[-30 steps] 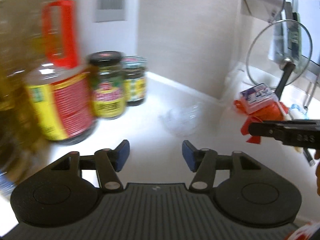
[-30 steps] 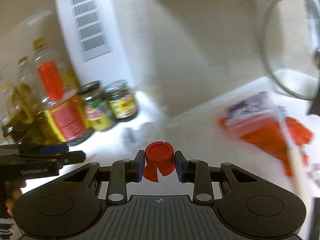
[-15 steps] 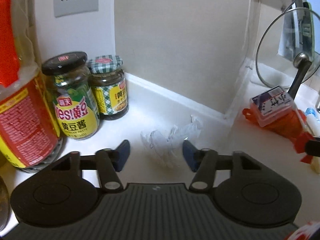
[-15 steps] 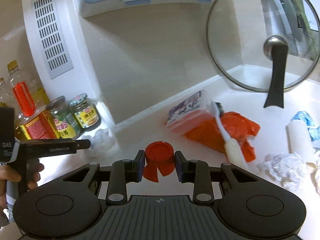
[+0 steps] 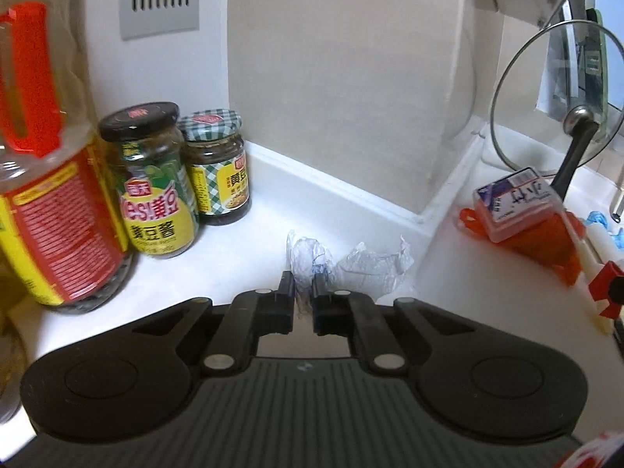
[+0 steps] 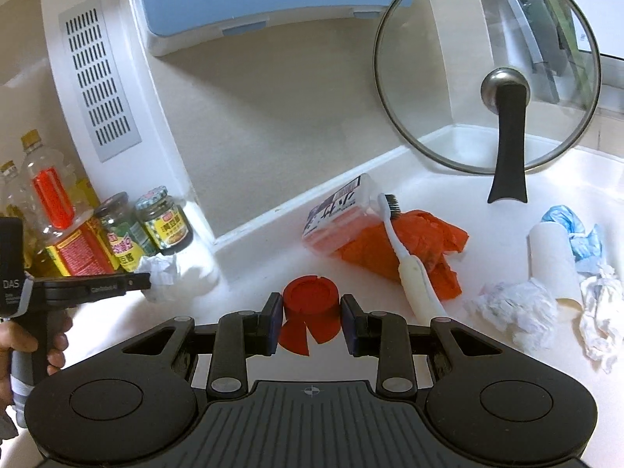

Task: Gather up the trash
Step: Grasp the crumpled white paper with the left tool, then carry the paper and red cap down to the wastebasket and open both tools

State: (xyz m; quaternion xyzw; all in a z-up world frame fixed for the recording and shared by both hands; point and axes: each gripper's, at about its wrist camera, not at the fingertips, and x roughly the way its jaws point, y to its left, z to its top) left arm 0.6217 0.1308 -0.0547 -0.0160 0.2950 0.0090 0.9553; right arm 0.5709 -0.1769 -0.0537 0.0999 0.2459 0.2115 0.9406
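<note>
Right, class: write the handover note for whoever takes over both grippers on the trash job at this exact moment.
Left gripper: its jaws have just been closing and now pinch the crumpled clear plastic wrap, which lies on the white counter beside the sauce jars.
Right gripper: shut on the red bottle cap.
Done: two pieces of trash gripped; no bin is in view.
Left on the counter: crumpled tissues, the orange plastic bag, a paper roll core with a blue scrap. A toothbrush lies on the bag.
</note>
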